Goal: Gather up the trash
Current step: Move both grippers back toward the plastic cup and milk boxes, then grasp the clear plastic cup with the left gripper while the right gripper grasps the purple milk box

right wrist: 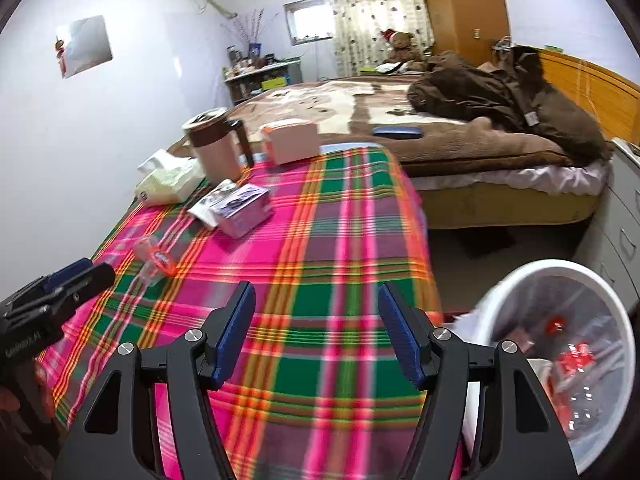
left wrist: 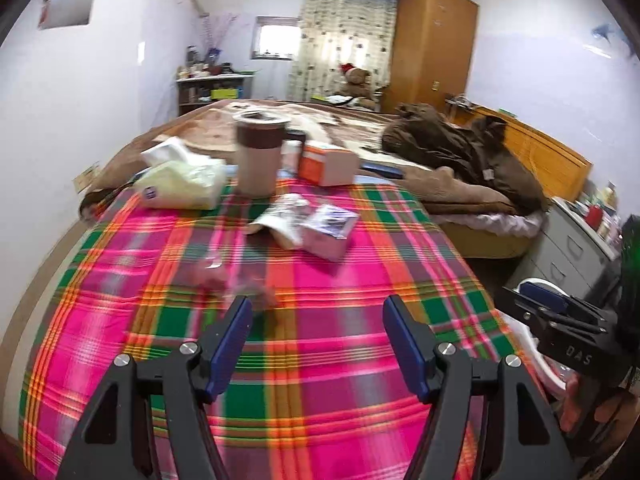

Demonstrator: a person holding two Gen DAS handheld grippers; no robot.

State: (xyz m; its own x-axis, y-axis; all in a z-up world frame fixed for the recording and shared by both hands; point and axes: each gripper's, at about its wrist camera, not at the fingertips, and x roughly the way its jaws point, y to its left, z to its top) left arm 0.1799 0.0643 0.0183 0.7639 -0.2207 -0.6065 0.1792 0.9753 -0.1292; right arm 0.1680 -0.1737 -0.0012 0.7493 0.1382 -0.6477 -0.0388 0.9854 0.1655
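A bed with a brown patterned blanket (right wrist: 320, 100) fills the far side of the room, and in front of it stands a table under a bright pink, green and orange plaid cloth (right wrist: 344, 264). A round white bin lined with clear plastic (right wrist: 560, 280) sits on the floor off the table's right edge, red wrappers inside. A crushed clear plastic bottle with a red label (right wrist: 154, 258) lies near the cloth's left edge. The left gripper (left wrist: 316, 312) and right gripper (right wrist: 316, 300) hover over the cloth, jaws apart, holding nothing.
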